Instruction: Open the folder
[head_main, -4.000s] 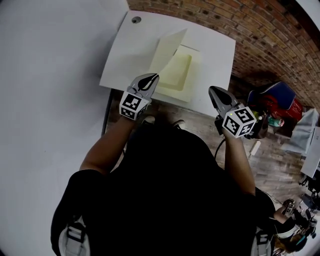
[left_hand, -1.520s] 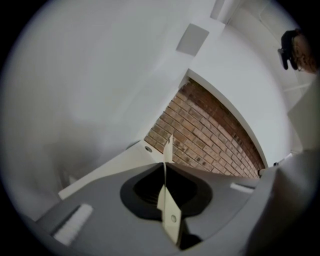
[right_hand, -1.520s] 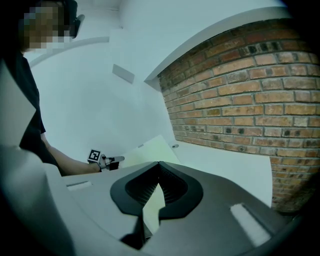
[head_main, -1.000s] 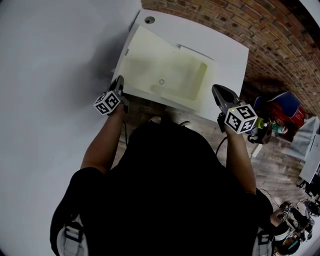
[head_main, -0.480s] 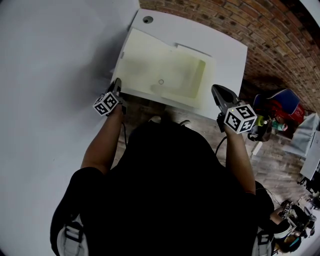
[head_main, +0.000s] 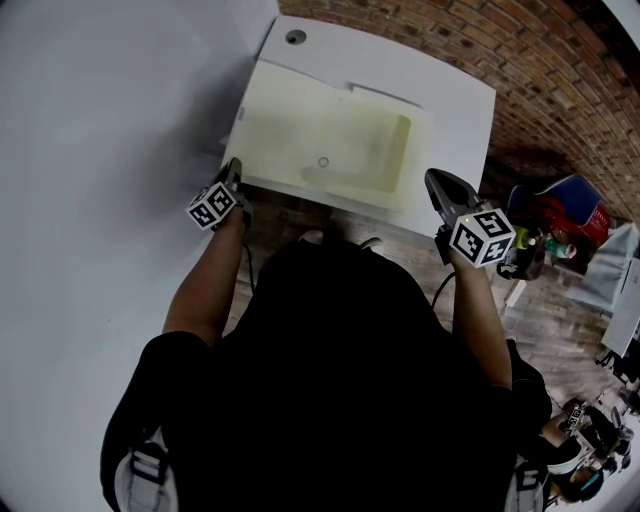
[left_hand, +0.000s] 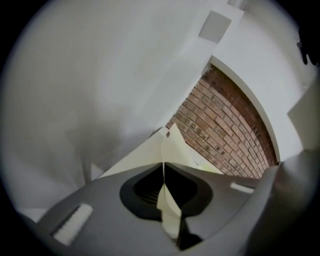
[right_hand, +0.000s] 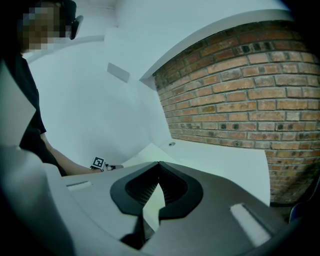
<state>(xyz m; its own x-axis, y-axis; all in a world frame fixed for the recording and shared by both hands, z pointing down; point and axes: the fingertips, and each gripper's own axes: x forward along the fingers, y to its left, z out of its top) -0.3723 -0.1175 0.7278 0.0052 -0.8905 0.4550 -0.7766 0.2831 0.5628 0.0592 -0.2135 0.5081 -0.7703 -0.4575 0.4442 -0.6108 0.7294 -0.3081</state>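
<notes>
Left tongs: left gripper (head_main: 235, 166) was clamped on the thin pale-yellow cover of the folder (head_main: 320, 130). In the left gripper view the sheet ran edge-on between the closed jaws.
Left tongs' place: at the folder's 8 o'clock corner, by the near-left edge of the white table (head_main: 455, 95), with the marker cube toward the person.
Right tongs: right gripper (head_main: 432, 177) had its jaw tips together with nothing between them. Through the gap lower down only the pale surface beyond showed.
Right tongs' place: at 4 o'clock from the folder, just off the table's near edge and apart from the folder.
Folder: lay open and flat on the table at the person's 12 o'clock. Its left cover was spread toward 9 o'clock, and a deeper-yellow pocket (head_main: 385, 150) lay on the half toward 3 o'clock.
Folder detail: a small ring mark (head_main: 323, 162) sat near the middle fold, toward the near edge.
Table: a round grommet (head_main: 295, 37) sat at its 11 o'clock corner.
Surroundings: a brick wall (head_main: 520, 60) rose at 1 o'clock, and a blue-and-red bag (head_main: 560, 205) lay on the wood floor at 3 o'clock.
</notes>
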